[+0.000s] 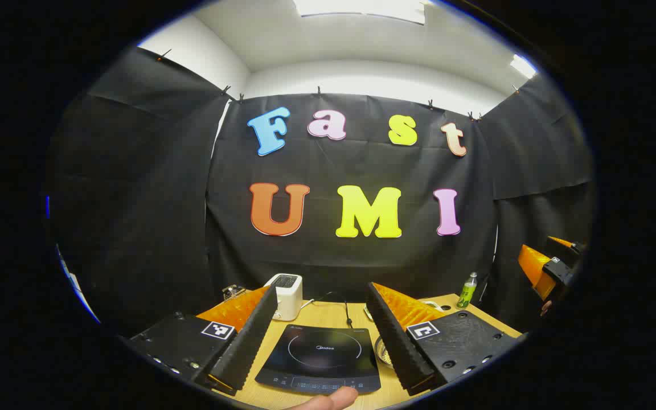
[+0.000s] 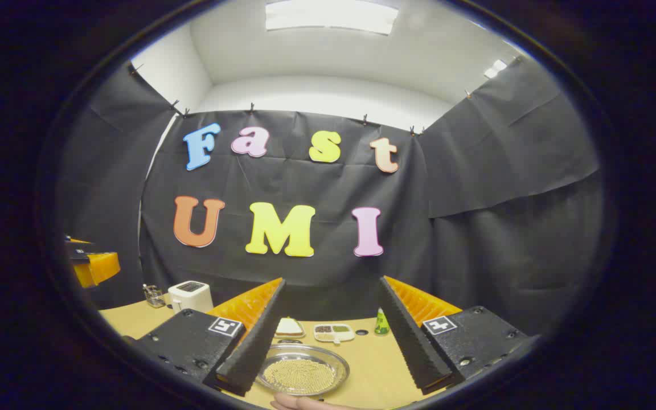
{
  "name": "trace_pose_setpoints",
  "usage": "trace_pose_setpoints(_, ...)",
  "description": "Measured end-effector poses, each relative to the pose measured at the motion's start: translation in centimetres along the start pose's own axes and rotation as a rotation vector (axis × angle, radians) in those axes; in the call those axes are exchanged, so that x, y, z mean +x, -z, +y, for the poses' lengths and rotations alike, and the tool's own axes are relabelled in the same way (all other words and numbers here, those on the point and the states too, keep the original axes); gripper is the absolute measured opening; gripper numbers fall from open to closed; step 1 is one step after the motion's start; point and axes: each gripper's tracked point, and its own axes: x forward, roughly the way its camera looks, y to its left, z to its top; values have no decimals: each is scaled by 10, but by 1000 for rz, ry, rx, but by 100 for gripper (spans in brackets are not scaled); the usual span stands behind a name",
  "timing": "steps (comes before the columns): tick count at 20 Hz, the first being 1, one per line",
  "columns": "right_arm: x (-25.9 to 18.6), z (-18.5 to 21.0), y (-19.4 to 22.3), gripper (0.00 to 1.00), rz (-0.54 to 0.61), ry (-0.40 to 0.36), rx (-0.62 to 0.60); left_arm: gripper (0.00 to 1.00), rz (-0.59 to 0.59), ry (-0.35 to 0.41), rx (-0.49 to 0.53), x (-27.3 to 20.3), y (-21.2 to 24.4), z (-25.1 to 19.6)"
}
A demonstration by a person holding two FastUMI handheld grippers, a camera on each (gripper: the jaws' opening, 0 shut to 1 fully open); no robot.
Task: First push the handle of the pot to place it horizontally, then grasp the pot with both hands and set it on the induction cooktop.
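Jaws of both grippers stood spread, holding nothing: left gripper (image 1: 319, 347) above the induction cooktop (image 1: 319, 359), right gripper (image 2: 333, 347) above a steel pan (image 2: 303, 370); a toaster (image 1: 286, 295) stood behind.

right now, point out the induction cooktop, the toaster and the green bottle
induction cooktop (image 1: 319, 359), left gripper view, on its dark glass top
toaster (image 1: 287, 296), left gripper view, on its white front
green bottle (image 1: 467, 291), left gripper view, on its body

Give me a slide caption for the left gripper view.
Open left gripper held above the induction cooktop on the wooden table.
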Motion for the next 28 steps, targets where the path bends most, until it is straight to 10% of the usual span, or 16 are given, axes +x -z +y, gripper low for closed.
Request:
trace_pose_setpoints(17,9,22,37,100,83,-62,6,94,-21,41,6,-6,2,-6)
trace_pose_setpoints(28,22,64,113,78,291,-164,47,94,-43,46,12,-18,1,-6)
